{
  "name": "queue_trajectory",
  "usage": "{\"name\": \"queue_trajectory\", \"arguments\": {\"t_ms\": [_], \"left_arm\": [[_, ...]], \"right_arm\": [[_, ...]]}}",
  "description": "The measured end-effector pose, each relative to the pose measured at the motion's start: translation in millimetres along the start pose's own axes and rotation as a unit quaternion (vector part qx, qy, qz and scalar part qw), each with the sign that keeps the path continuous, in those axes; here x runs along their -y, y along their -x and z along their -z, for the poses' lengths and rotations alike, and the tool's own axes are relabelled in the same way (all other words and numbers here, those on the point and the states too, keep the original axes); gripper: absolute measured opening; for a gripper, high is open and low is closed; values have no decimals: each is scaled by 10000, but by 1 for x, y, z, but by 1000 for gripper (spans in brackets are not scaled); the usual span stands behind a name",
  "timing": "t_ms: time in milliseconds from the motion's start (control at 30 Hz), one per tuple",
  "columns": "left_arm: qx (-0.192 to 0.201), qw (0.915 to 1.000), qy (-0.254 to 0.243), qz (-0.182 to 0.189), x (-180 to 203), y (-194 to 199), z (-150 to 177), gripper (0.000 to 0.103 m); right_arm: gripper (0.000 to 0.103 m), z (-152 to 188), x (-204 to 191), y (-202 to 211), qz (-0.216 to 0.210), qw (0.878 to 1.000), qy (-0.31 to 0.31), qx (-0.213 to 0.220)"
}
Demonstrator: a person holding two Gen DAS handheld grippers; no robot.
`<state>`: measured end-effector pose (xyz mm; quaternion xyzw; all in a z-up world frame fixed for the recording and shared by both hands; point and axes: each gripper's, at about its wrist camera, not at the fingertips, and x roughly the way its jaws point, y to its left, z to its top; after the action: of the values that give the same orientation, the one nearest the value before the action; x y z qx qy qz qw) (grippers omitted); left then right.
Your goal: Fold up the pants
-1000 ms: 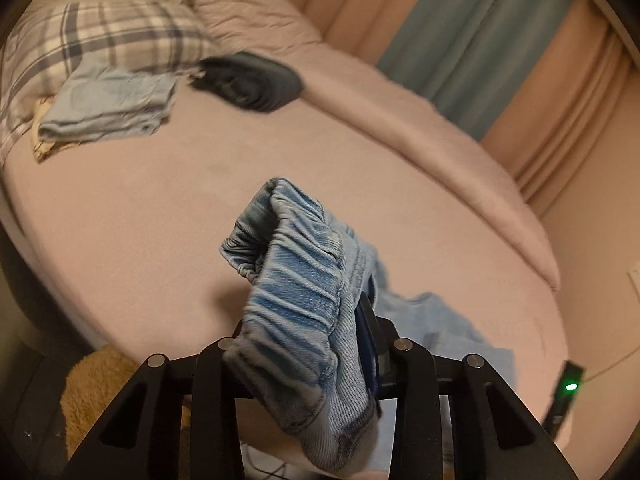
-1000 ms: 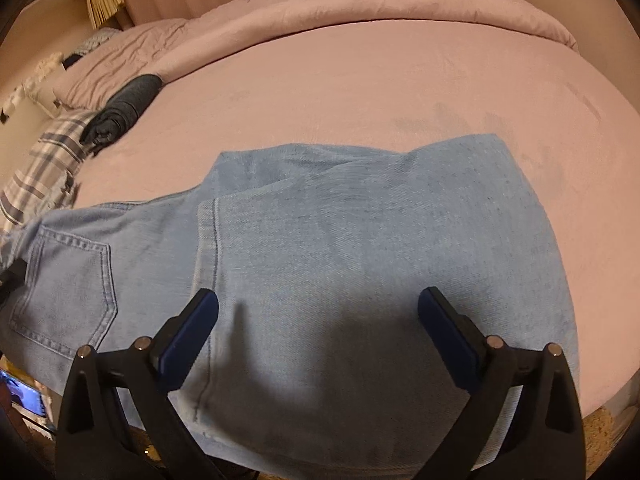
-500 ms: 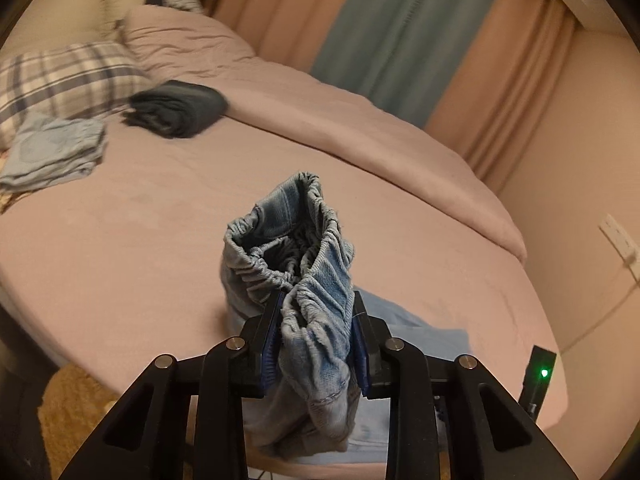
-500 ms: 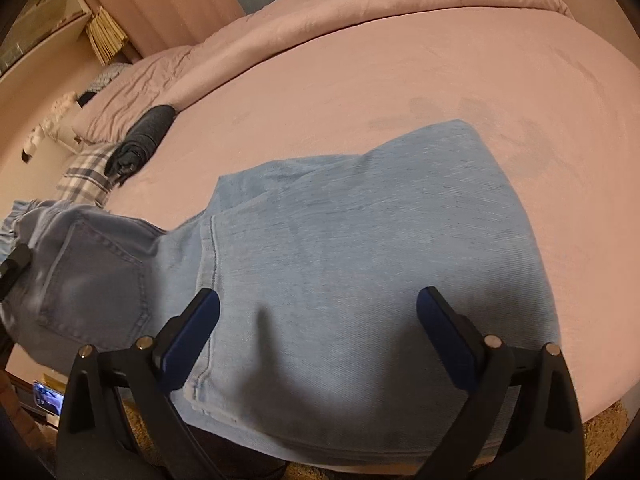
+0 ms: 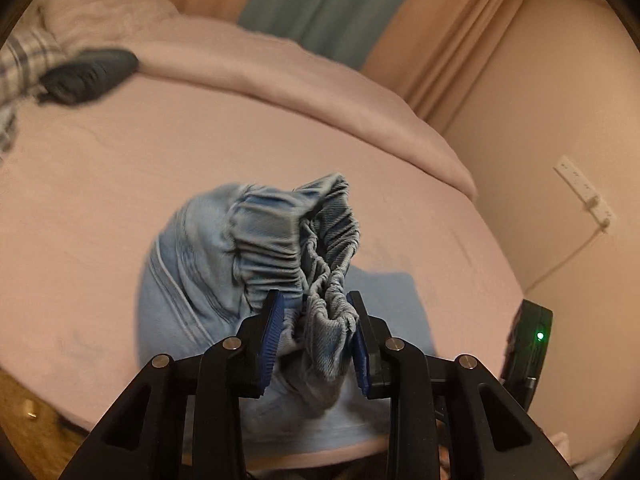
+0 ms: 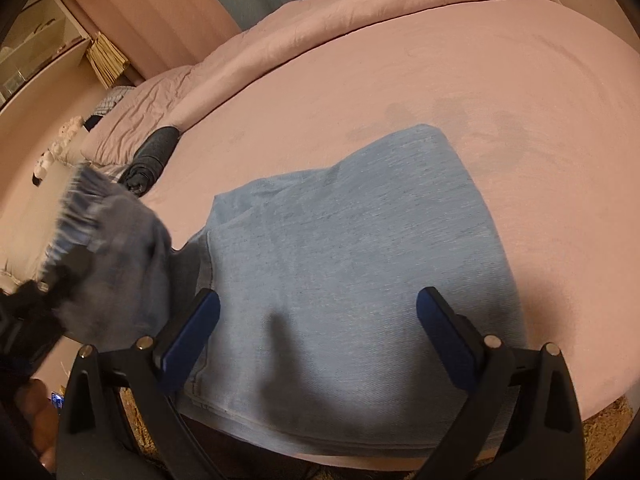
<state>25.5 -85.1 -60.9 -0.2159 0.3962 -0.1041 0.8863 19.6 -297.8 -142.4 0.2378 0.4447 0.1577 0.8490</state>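
Light blue denim pants [image 6: 340, 248] lie on the pink bed [image 6: 440, 60], their legs folded flat near the front edge. My left gripper [image 5: 314, 336] is shut on the gathered elastic waistband [image 5: 288, 240] and holds it raised above the bed. That lifted waist end also shows at the left of the right wrist view [image 6: 108, 248], with the left gripper [image 6: 60, 276] below it. My right gripper [image 6: 318, 328] is open and empty, hovering just above the flat folded legs.
A dark folded garment [image 5: 88, 74] lies near the pillows, beside a plaid pillow [image 5: 20, 64]. A pink duvet [image 5: 320, 92] is bunched along the far side. A wall with a power strip [image 5: 584, 192] is to the right. A brown rug [image 6: 600, 424] lies below the bed edge.
My left gripper has lifted the waistband and swung it right, toward the folded legs. The right gripper has stayed open over the legs.
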Motion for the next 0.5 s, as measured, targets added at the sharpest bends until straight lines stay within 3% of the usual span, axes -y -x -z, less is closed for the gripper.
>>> {"name": "queue_trajectory", "arguments": {"t_ms": [67, 100, 167, 233, 267, 333, 400, 500], "left_arm": [[-230, 9994, 57, 245, 2, -5, 1, 41], [-346, 9986, 92, 378, 5, -5, 2, 51], [-527, 9949, 215, 836, 6, -1, 2, 62], [-458, 9916, 245, 1185, 6, 13, 2, 73], [-369, 9920, 225, 1189, 4, 20, 0, 76], [-83, 9951, 193, 962, -5, 35, -3, 85], [197, 9985, 192, 463, -21, 45, -3, 86], [159, 9989, 299, -332, -48, 40, -1, 86]], "right_arm": [[99, 0, 2, 2, -38, 10000, -10, 13], [99, 1, 4, 3, -45, 10000, -18, 21], [99, 2, 5, 4, -87, 9999, -51, 31], [99, 1, 5, 6, -37, 10000, -66, 52], [99, 1, 5, 9, 54, 9999, -86, 116], [99, -1, 4, 15, 299, 9991, -68, 297], [99, -2, 5, 24, 562, 9973, -44, 469], [98, -6, 11, 39, 505, 9966, -142, 638]]}}
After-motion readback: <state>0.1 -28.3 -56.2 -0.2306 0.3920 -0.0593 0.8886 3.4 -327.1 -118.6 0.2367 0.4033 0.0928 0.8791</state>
